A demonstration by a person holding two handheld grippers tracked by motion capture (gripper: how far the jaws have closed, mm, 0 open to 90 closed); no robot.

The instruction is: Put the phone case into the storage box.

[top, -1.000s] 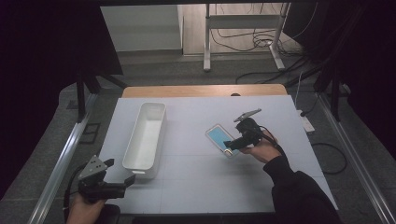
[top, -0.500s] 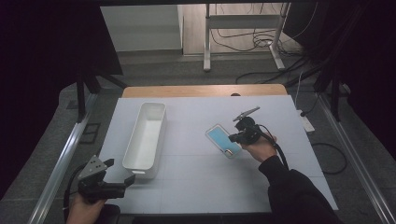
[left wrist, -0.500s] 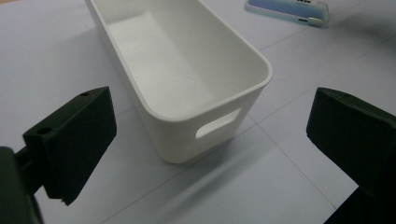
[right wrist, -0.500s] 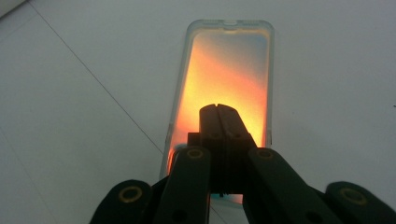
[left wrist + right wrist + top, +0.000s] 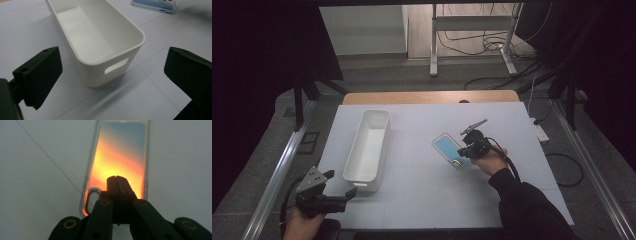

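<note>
On a white table [image 5: 422, 200], the right gripper [image 5: 463, 152] rests over the near end of a phone case [image 5: 449, 149], its two black jaws pressed flat together with nothing between them. In the right gripper view the closed fingertips [image 5: 117, 182] sit on top of the case [image 5: 120, 157], over its lower half and just beside the rounded camera cutout; whether they actually touch its surface cannot be told. The case, clear-rimmed with an orange-to-blue panel, lies flat on the table, right of centre and well apart from the long white bin [image 5: 368, 145]. At the table's near left corner the left gripper [image 5: 343, 192] is held by a hand [image 5: 302, 222] with its jaws spread wide and empty. In the left gripper view its pads [image 5: 40, 75] frame the bin's near end with its handle slot [image 5: 116, 66], without touching it, while the case [image 5: 155, 5] lies beyond, near the top edge.
</note>
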